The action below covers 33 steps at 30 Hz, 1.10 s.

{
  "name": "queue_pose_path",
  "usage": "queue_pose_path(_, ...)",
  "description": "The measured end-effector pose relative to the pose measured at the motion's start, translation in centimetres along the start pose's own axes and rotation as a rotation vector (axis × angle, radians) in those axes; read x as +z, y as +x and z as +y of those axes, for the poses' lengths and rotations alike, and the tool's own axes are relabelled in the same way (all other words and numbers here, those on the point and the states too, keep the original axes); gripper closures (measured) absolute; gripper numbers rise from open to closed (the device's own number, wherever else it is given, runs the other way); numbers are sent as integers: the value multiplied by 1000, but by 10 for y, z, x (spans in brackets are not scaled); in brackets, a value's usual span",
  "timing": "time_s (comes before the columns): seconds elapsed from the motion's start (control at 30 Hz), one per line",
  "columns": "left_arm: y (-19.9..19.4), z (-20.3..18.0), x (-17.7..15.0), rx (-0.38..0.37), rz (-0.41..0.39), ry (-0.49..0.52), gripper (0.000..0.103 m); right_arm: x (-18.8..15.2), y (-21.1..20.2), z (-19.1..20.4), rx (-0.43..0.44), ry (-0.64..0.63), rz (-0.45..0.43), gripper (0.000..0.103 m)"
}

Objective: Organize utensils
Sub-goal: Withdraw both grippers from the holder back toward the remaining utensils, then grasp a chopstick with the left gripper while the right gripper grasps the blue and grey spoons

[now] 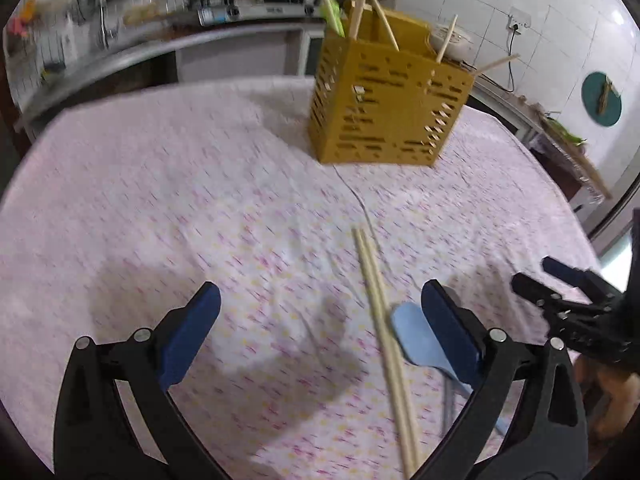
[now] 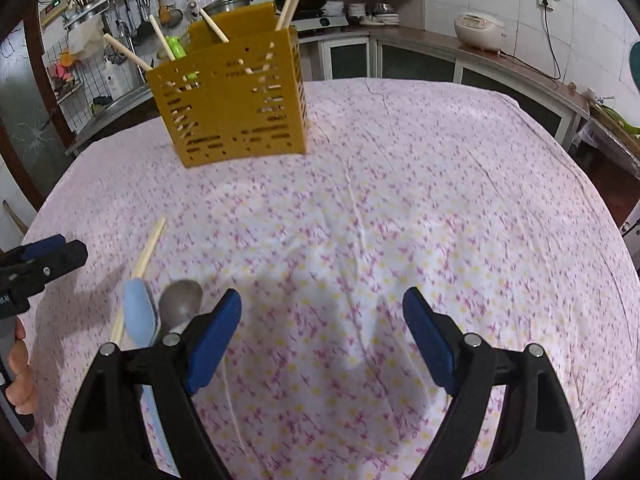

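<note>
On the tablecloth (image 1: 200, 184), both grippers, left (image 1: 320, 320) and right (image 2: 322, 320), hang with fingers apart and empty, likely poised over the chopsticks (image 1: 380, 312) and spoons (image 2: 138, 316) bound for the holder (image 1: 388, 108).

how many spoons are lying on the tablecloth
2. A light blue plastic spoon lies beside the pair of wooden chopsticks; a grey metal spoon lies right next to it, partly behind the right gripper's fingers. Others may be hidden.

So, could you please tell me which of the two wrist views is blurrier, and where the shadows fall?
Left wrist view: motion-smeared, especially the yellow holder and tablecloth. Right wrist view: sharper, with soft shadows on the cloth ahead of the right claw. Both views bend straight edges at the rim.
</note>
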<state>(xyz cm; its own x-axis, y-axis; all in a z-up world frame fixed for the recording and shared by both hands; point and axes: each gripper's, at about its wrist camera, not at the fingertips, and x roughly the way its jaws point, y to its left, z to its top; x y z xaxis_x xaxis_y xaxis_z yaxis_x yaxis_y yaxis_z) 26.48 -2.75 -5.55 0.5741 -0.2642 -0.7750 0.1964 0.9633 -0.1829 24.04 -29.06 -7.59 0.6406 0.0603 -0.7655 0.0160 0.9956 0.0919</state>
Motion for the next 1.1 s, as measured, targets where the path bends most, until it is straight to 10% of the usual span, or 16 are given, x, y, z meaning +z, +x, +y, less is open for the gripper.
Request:
queue_pose_path(0.17,26,-8,-5,-23,142,-15,59,-5,4,-5,0,4,20,22)
queue_pose_path(1.1,60,-31,18,-30,246,50,86,0,9,-8,-2,21,63,22)
